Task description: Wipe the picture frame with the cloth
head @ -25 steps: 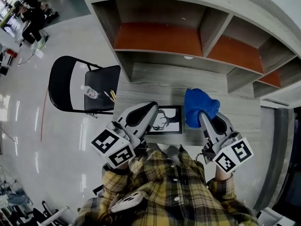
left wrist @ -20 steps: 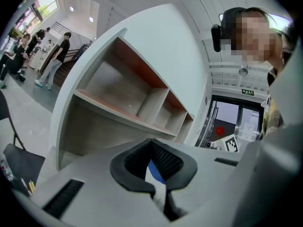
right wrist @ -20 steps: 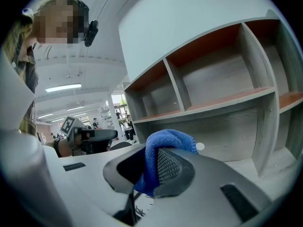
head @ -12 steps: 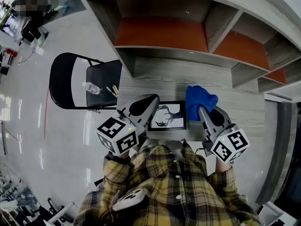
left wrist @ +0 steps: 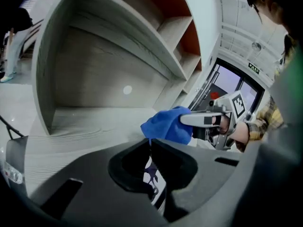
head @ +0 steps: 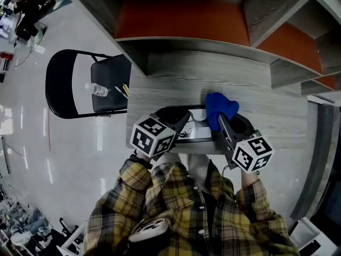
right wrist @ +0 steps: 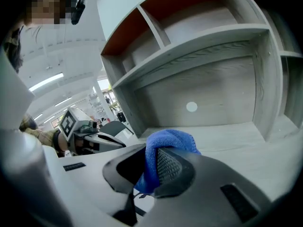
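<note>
A black picture frame [head: 196, 132] with a deer print lies flat on the grey table [head: 160, 92], close to its near edge. My left gripper [head: 184, 119] hangs over the frame's left part, jaws shut with nothing seen between them; a strip of the print [left wrist: 153, 174] shows under them. My right gripper [head: 220, 122] is shut on a bunched blue cloth [head: 218, 107], which hangs over the frame's right end. In the right gripper view the cloth [right wrist: 166, 143] bulges out of the jaws. In the left gripper view the cloth [left wrist: 165, 124] sits just beyond my tips.
A grey shelf unit [head: 213, 41] with orange back panels rises behind the table. A black folding chair [head: 69, 87] stands to the left with a water bottle [head: 99, 90] and pencils on its seat. Shiny floor lies left of the table.
Both grippers have sunk toward the table and tipped downward. The left one now covers more of the frame, and the cloth has come down to the frame's right end.
</note>
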The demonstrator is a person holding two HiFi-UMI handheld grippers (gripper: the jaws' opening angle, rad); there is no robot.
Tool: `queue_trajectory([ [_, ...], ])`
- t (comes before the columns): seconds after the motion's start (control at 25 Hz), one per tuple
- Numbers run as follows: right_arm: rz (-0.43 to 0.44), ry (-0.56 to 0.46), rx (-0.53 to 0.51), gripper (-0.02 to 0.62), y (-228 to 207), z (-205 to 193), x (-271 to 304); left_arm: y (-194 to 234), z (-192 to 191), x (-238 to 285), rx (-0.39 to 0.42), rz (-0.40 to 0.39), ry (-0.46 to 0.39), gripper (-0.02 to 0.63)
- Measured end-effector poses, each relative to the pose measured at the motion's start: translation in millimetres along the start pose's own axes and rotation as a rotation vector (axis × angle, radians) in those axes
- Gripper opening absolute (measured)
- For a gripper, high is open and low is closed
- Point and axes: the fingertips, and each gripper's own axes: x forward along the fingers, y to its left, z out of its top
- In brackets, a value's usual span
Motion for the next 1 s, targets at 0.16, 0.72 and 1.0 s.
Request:
queue_trajectory([
  [0.16,0.006,0.028,0.037,0.049,-6,-22,7,22,-27,25,0.054,0.027,0.098,0.009],
  [0.72,0.001,0.065,0.104,0.049,-21,-58,19,71,-70,72,0.367,0.076,0.401,0.109],
  [1.0,-0.002,0.064,0.120,0.049,-26,-60,19,74,-79,77,0.439,0.103,0.472,0.109],
])
